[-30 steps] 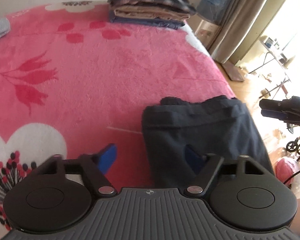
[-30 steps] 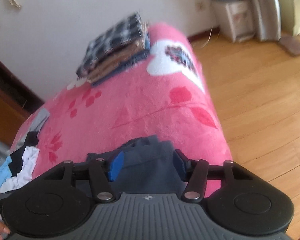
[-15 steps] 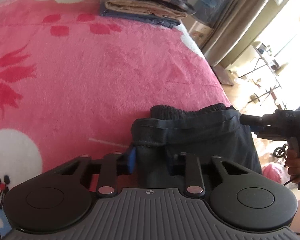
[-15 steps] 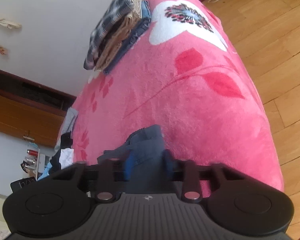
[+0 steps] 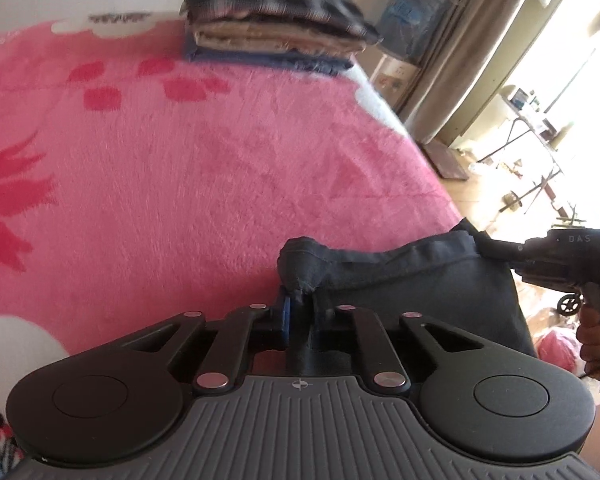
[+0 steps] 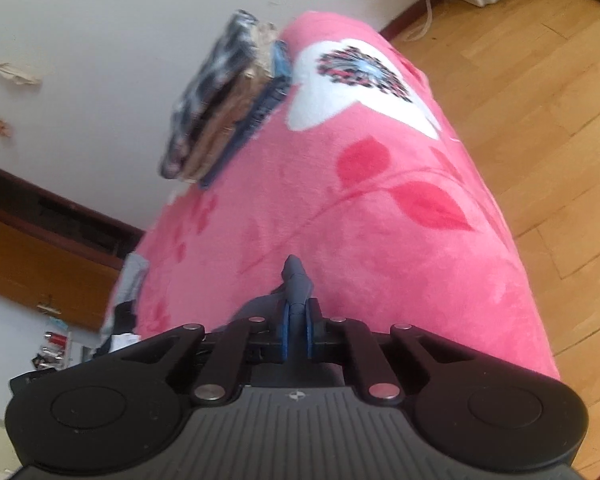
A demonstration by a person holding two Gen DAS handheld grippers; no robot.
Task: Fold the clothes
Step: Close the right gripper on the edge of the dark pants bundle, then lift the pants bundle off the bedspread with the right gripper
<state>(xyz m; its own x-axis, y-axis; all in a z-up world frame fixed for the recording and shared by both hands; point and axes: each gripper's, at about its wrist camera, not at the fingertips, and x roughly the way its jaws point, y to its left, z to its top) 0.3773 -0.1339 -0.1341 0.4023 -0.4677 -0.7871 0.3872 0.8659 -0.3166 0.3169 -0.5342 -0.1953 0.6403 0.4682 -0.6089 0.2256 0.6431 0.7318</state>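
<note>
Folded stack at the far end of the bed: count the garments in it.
3, piled on the pink blanket: plaid on top, tan in the middle, blue at the bottom. Blur could hide thinner layers.

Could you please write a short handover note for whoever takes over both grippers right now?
Left gripper: fingers pinch a bunched corner of the dark garment, opening slightly.
Right gripper: fingers closing on the garment's other edge.
Garment lies at the near edge of the pink blanket, unfolded.
Done: folded stack at the far end.
Left: fold this garment, add to stack.
</note>
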